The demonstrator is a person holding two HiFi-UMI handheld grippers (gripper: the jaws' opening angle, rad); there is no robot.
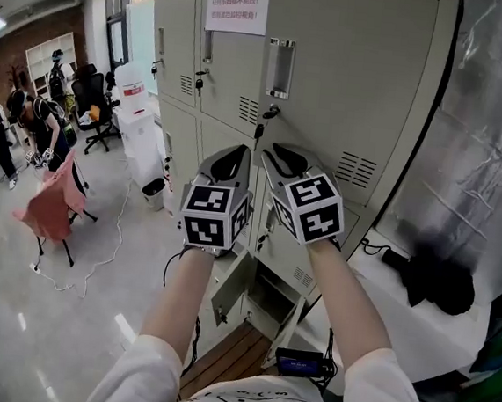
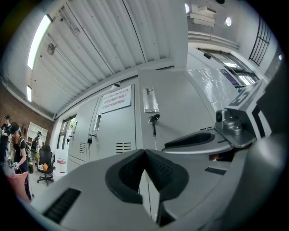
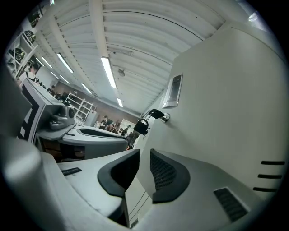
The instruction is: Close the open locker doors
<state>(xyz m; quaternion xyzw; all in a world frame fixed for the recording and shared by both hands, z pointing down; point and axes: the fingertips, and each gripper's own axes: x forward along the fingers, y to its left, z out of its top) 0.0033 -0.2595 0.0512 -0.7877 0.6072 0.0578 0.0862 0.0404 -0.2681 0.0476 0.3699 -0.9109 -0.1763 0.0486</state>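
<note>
**Empty grippers, doors below**

My left gripper (image 2: pixel 145 154) is pinched together on nothing; my right gripper (image 3: pixel 143 158) is slightly parted and empty, for pushing, I reckon. Both face the closed upper doors (image 1: pixel 351 82). The open locker doors (image 1: pixel 227 291) hang low, near me, under my wrists.

Lockers (image 1: pixel 332 89): pale beige-grey. Notice (image 1: pixel 237 2): white sheet, red print. Left gripper (image 2: pixel 144 154), right gripper (image 3: pixel 144 158): light grey shells, black ribbed pads. Marker cubes (image 1: pixel 214 217): black-and-white square patterns. Sleeves (image 1: pixel 137 375): white. Draped cloth (image 1: pixel 49 203): pink. Floor (image 1: pixel 92 295): glossy light grey. Brick wall (image 1: pixel 9 49): reddish-brown. Plastic sheet (image 1: pixel 496 131): silvery, translucent.
</note>
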